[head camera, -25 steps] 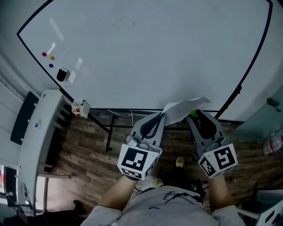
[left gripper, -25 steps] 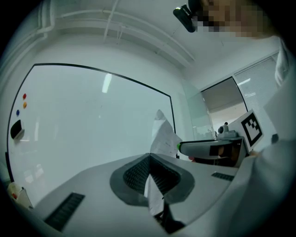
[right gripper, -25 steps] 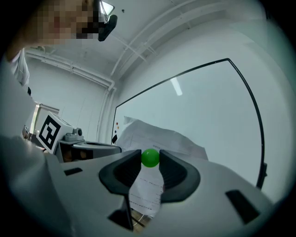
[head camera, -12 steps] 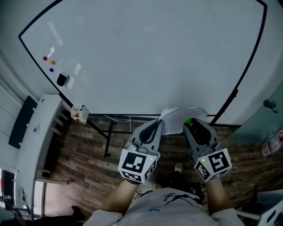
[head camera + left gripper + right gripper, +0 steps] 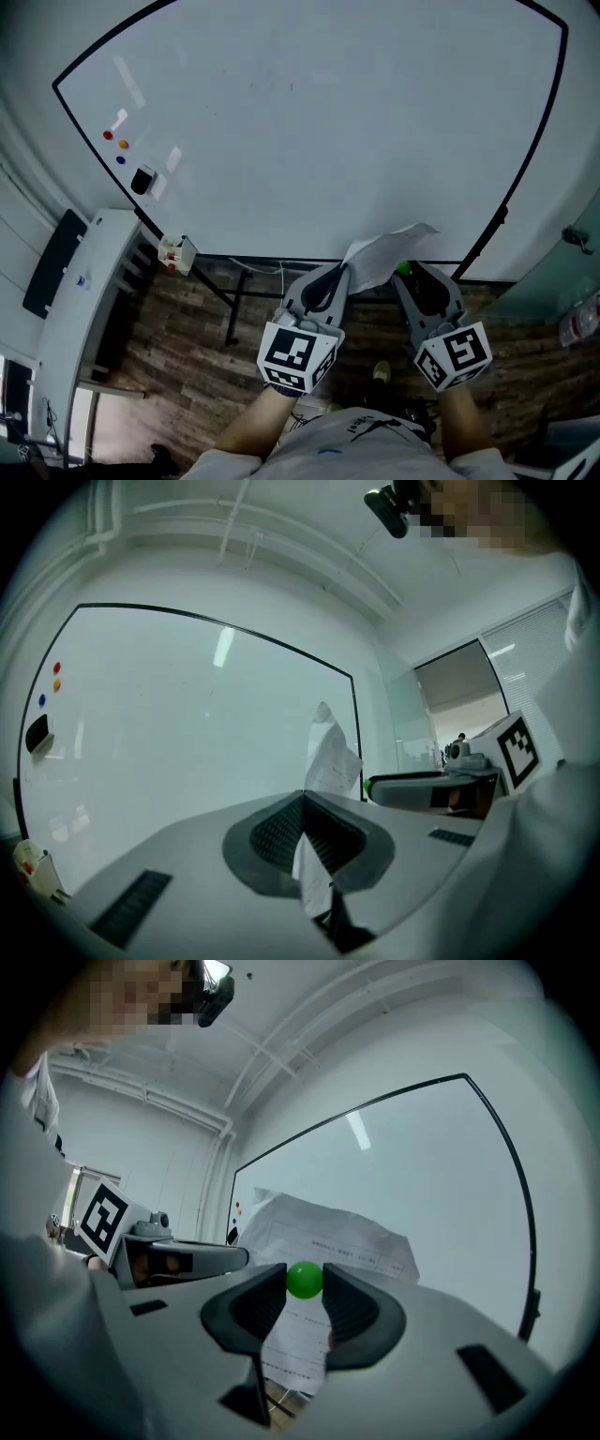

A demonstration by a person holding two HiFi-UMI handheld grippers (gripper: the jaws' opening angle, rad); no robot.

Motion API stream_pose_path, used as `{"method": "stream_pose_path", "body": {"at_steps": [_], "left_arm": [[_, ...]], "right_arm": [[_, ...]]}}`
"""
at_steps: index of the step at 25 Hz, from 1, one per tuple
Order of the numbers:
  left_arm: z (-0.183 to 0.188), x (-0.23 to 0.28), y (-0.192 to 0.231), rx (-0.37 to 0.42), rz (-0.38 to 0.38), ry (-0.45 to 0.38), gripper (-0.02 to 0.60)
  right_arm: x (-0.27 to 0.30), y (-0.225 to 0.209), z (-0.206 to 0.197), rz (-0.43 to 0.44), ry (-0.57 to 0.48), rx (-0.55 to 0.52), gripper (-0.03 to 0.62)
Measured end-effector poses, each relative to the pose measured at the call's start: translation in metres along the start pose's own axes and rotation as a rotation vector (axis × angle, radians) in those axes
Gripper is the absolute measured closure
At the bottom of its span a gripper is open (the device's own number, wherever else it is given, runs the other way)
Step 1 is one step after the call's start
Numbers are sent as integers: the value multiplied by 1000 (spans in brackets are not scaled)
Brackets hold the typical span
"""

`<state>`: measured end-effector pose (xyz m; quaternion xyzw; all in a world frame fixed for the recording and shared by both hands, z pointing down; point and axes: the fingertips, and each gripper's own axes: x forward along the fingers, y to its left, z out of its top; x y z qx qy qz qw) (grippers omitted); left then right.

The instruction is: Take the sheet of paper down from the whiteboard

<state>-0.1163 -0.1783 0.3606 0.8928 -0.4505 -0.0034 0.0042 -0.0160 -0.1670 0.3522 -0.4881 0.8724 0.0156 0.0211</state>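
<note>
Even cool light; whiteboard (image 5: 328, 122) glare; fisheye edges.

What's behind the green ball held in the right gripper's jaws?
Directly behind the green ball is the sheet of paper, pinched in the left gripper, with the whiteboard beyond. The paper's print behind the ball is covered.

left tongs (image 5: 336, 274) clamped on paper (image 5: 380, 253); right tongs (image 5: 412, 275) pinching green ball (image 5: 304, 1280).

The right claw (image 5: 305, 1290) clamps a green ball (image 5: 304, 1278) between its jaw tips. A creased, printed sheet of paper (image 5: 328, 1237) stands beyond the jaws, in front of the whiteboard (image 5: 431, 1166).
</note>
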Motion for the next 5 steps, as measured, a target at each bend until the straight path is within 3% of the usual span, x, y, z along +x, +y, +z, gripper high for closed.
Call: {"method": "stream_pose_path", "body": {"at_steps": [5], "left_arm": [[1,2,-4,-4,-2,0,569]], "right_arm": [[-1,-2,1,5,1,-6,464]]}}
